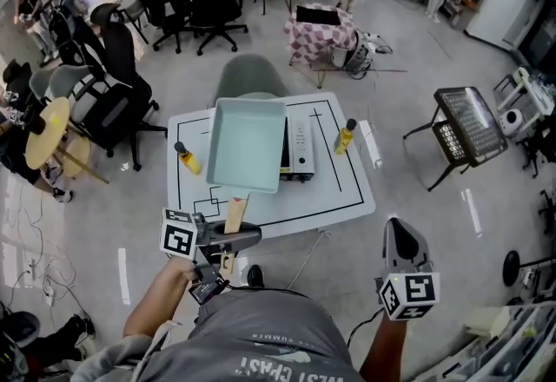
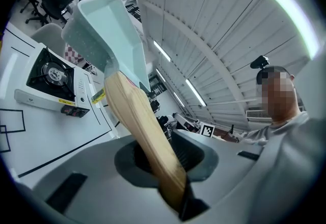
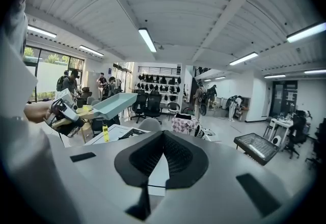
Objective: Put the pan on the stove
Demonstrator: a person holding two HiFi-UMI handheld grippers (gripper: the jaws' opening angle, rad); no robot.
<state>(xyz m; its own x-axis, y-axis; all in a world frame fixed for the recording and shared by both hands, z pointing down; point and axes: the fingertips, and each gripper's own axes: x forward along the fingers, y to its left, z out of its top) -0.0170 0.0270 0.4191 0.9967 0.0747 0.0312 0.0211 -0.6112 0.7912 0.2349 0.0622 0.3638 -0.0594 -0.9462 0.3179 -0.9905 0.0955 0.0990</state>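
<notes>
A pale teal square pan (image 1: 248, 141) hangs in the air over the white table (image 1: 343, 189), and its wooden handle (image 1: 235, 214) runs down to my left gripper (image 1: 234, 238), which is shut on it. In the left gripper view the handle (image 2: 137, 121) passes between the jaws and the pan (image 2: 102, 24) rises up and to the left. The portable gas stove (image 1: 301, 144) sits on the table, partly hidden under the pan; its burner (image 2: 51, 73) is bare. My right gripper (image 1: 400, 231) is off the table's front right corner, shut and empty (image 3: 163, 134).
Two yellow bottles (image 1: 189, 161) (image 1: 345, 138) stand left and right of the stove. A grey chair (image 1: 252, 76) is behind the table. A round wooden table (image 1: 48, 133) and office chairs are at the left, and a black rack (image 1: 469, 124) is at the right.
</notes>
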